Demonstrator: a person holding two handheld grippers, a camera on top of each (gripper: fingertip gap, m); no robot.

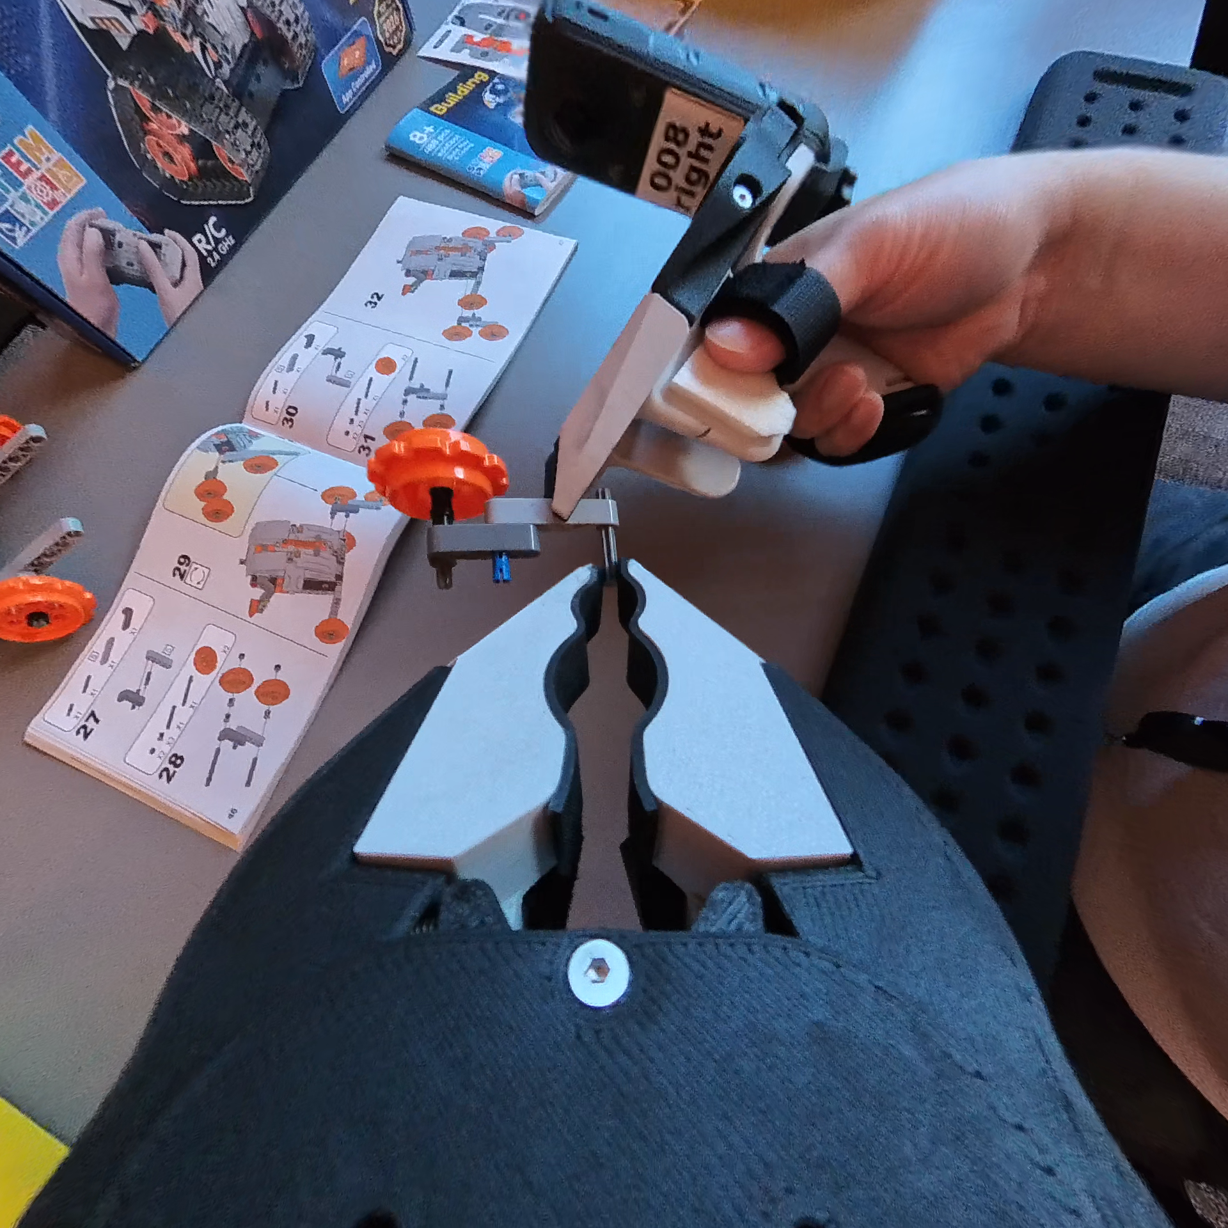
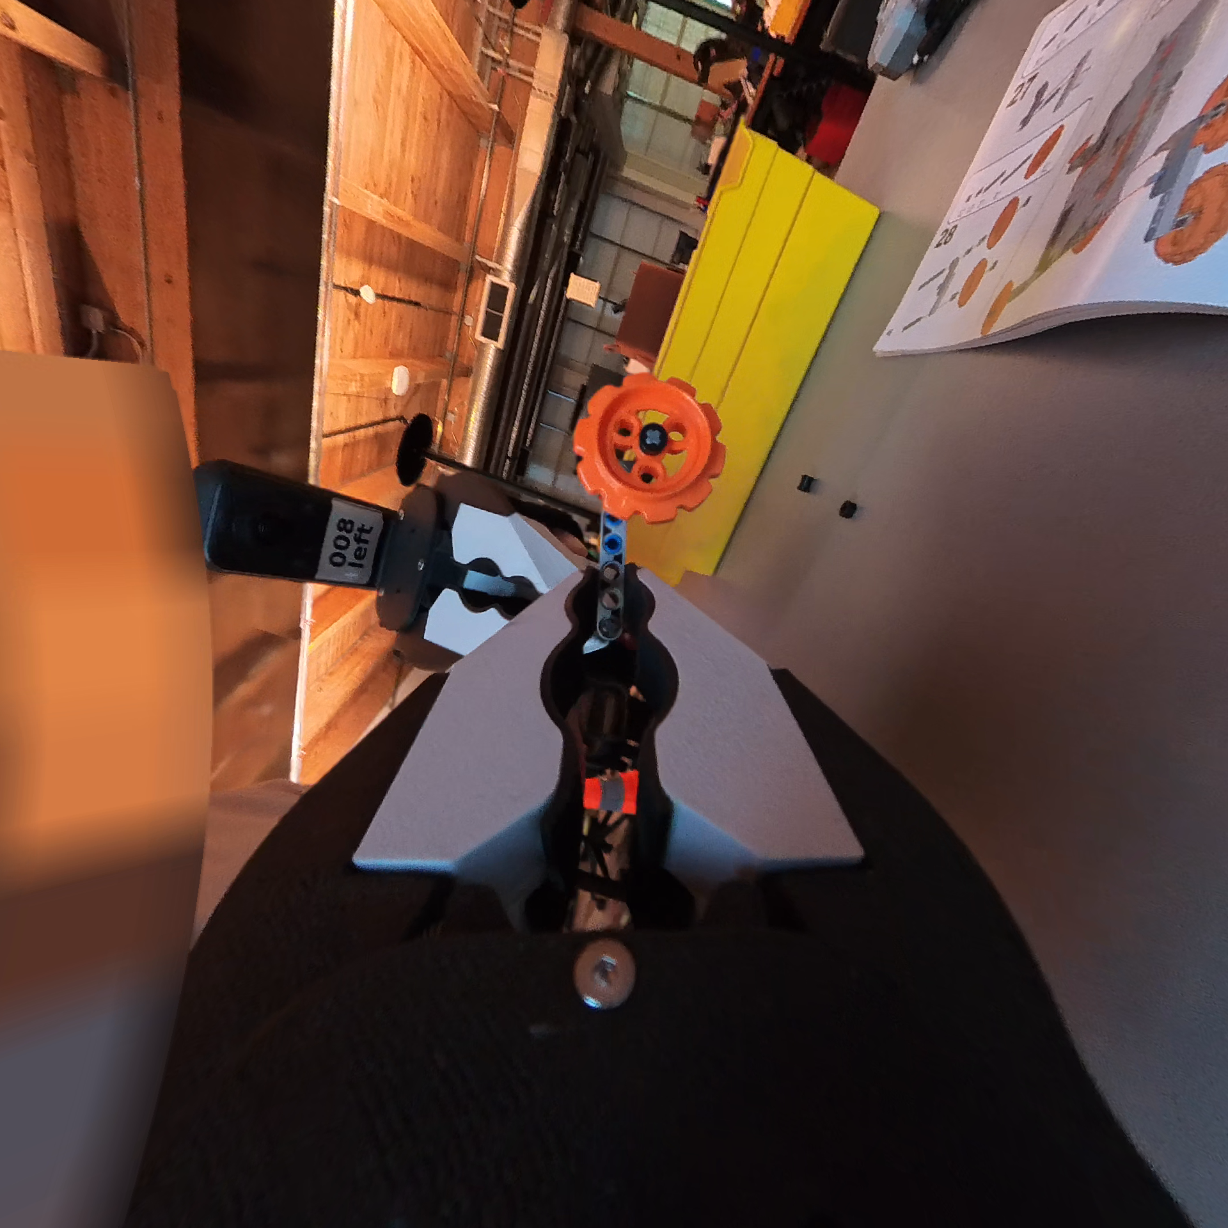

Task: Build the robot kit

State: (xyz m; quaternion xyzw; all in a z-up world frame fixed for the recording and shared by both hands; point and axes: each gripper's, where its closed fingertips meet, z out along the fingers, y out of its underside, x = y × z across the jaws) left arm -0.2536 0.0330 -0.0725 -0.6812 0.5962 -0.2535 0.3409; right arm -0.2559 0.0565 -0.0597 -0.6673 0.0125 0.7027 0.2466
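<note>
Left gripper point(image 1: 608, 573) jaws pinch a thin black axle point(image 1: 607, 539) at the grey beam assembly's point(image 1: 525, 525) 3 o'clock end. Right gripper point(image 2: 611, 601) jaws clamp that beam; its long axis runs 9–3 above the desk point(image 1: 100, 897), orange toothed wheel point(image 1: 437, 470) at 9. Instruction booklet point(image 1: 279, 531) lies open at 9; kit box point(image 1: 133, 133) at 11.

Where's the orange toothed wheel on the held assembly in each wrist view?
Left wrist view: orange wheel left of centre, above the open instruction booklet's right edge, on the grey beam that the right gripper pinches.
Right wrist view: same wheel just above centre, past the right gripper, against the yellow panel.
Shared landmark: the booklet, upper right here.
</note>
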